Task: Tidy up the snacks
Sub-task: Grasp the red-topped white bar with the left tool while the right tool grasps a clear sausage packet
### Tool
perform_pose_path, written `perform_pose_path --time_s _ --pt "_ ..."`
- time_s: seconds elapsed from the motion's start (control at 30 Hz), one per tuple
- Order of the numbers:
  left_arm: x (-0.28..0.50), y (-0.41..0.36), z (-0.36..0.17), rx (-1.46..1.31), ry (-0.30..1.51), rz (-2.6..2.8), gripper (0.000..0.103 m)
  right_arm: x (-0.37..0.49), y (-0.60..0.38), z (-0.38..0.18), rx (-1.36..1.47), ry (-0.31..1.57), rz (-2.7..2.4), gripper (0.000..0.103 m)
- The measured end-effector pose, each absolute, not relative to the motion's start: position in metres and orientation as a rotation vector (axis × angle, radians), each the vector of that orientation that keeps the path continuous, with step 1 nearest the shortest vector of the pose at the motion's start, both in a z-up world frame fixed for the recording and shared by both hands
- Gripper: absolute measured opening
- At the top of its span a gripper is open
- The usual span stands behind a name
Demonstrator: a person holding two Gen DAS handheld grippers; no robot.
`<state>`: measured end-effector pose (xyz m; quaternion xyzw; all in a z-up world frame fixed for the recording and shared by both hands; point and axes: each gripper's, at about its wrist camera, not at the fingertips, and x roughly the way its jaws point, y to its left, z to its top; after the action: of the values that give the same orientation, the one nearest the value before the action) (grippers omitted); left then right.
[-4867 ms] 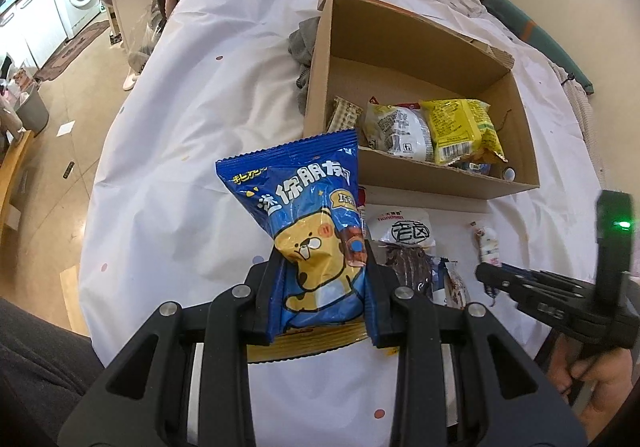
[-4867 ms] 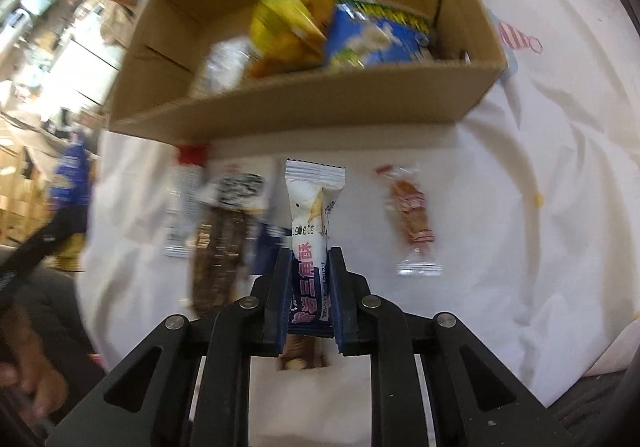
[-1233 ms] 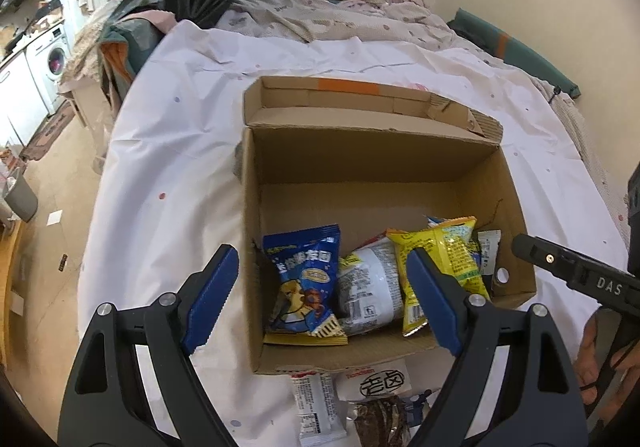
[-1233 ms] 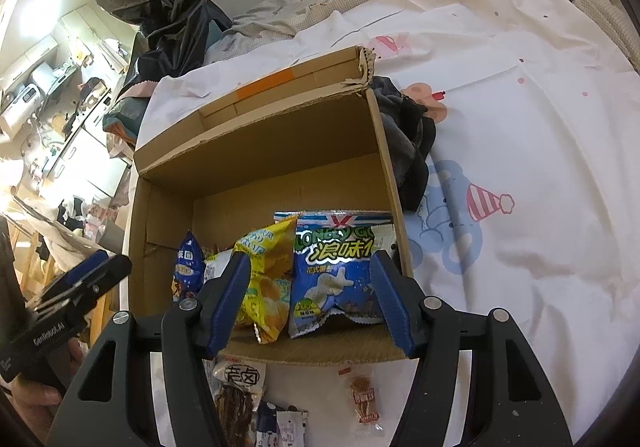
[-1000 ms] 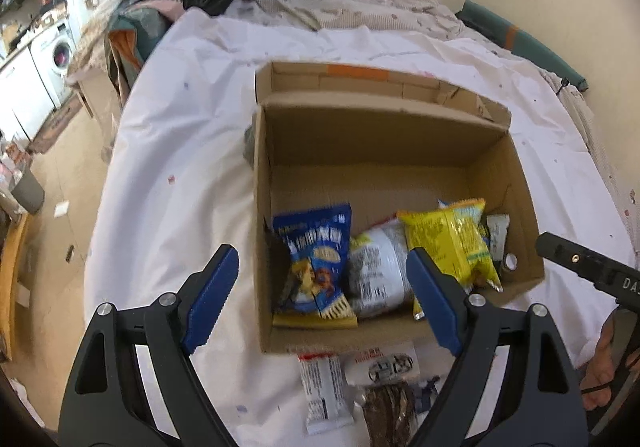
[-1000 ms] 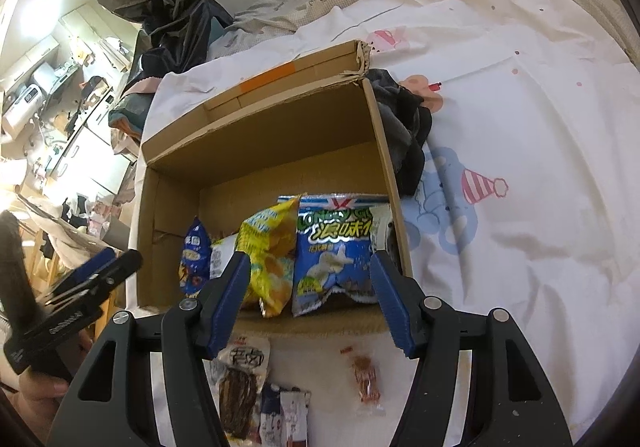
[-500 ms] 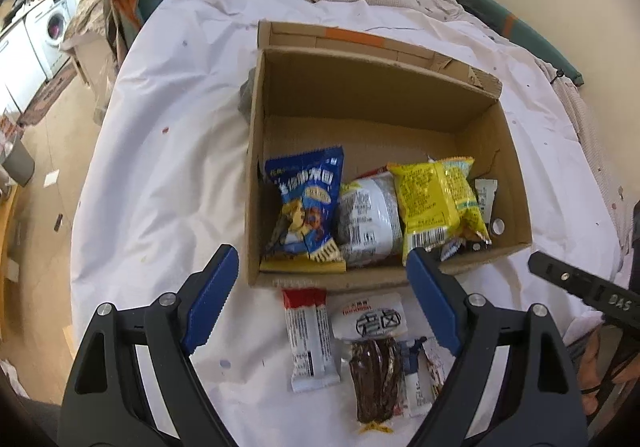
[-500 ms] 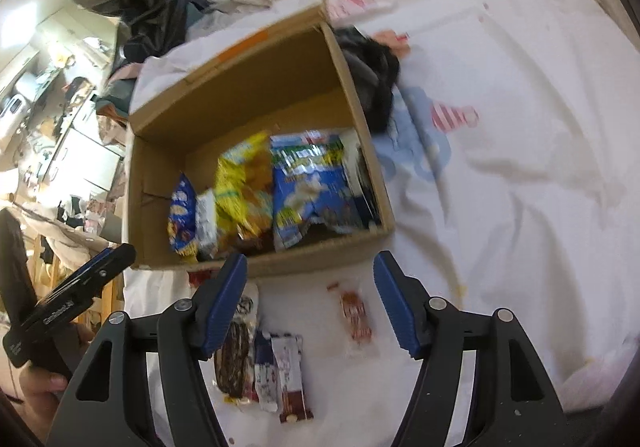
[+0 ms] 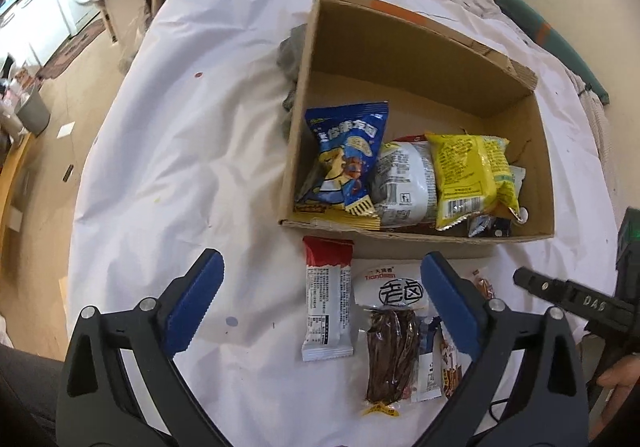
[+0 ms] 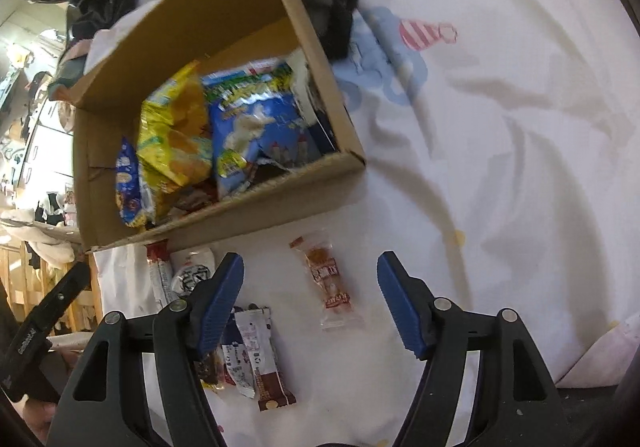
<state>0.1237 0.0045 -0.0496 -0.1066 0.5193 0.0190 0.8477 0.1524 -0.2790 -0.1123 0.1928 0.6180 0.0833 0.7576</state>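
Snacks in crinkly foil bags fill the near half of the open corrugated cardboard box (image 9: 536, 163): a glossy blue bag (image 9: 346, 155) at its 9 o'clock end, a white pillow pack (image 9: 406, 183) in the middle, a yellow bag (image 9: 466, 175) toward 3 o'clock. Flat bars lie on the white cloth (image 9: 192, 135) just at the box's 6 o'clock side: a red-topped white wrapper (image 9: 328, 303), a clear pouch of dark strips (image 9: 392, 347), a small clear-wrapped orange candy (image 10: 328, 283). Left tongs (image 9: 320, 299) have just spread wider, released, straddling the loose bars. Right tongs (image 10: 310, 299), also just opening, gape around the candy without pressing it.
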Motion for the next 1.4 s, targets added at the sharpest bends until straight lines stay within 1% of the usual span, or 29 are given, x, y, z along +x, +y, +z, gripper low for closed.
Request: perform_pose_path --time_s 0.17,0.27,0.33,0.37,0.4,0.43,0.47,0.63,0.67,0.73,0.8,0.97,1.03,1.07,1.13,1.4 --pt "0.124 0.010 -0.052 -0.233 1.110 0.061 0.098 0.157 -0.262 -0.128 0.312 1.403 0.168 0.072" --pt "0.126 0.011 -0.055 -0.243 1.131 0.067 0.098 0.161 -0.246 -0.141 0.221 1.430 0.180 0.069" --pt "0.128 0.013 -0.061 -0.243 1.165 0.071 0.098 0.164 -0.232 -0.149 0.127 1.449 0.176 0.058" --pt "0.130 0.014 -0.064 -0.247 1.182 0.069 0.098 0.164 -0.229 -0.150 0.101 1.448 0.178 0.056" --pt "0.130 0.016 -0.068 -0.250 1.201 0.072 0.098 0.164 -0.223 -0.151 0.045 1.445 0.182 0.045" --pt "0.131 0.018 -0.072 -0.249 1.217 0.079 0.098 0.164 -0.220 -0.152 0.013 1.446 0.183 0.022" --pt "0.132 0.021 -0.077 -0.245 1.232 0.091 0.098 0.162 -0.220 -0.151 0.009 1.443 0.188 0.018" --pt "0.135 0.025 -0.100 -0.283 1.291 0.100 0.096 0.156 -0.220 -0.137 0.093 1.409 0.243 0.017" --pt "0.137 0.021 -0.108 -0.287 1.315 0.087 0.094 0.155 -0.220 -0.133 0.106 1.398 0.250 0.017" --pt "0.141 0.013 -0.119 -0.281 1.347 0.058 0.080 0.152 -0.221 -0.126 0.129 1.376 0.257 0.017" --pt "0.145 0.002 -0.132 -0.242 1.380 0.043 0.076 0.151 -0.225 -0.121 0.152 1.368 0.260 0.017" --pt "0.151 -0.009 -0.142 -0.161 1.382 0.060 0.074 0.151 -0.240 -0.113 0.190 1.354 0.257 0.017" --pt "0.150 -0.012 -0.142 -0.137 1.382 0.063 0.053 0.150 -0.244 -0.110 0.196 1.351 0.263 0.017" --pt "0.150 -0.013 -0.143 -0.113 1.389 0.070 0.048 0.148 -0.248 -0.109 0.195 1.349 0.267 0.017" --pt "0.147 -0.013 -0.144 -0.074 1.391 0.081 0.029 0.149 -0.247 -0.106 0.190 1.347 0.273 0.017" --pt "0.134 0.002 -0.132 -0.109 1.377 0.107 0.028 0.148 -0.245 -0.102 0.200 1.341 0.313 0.017"
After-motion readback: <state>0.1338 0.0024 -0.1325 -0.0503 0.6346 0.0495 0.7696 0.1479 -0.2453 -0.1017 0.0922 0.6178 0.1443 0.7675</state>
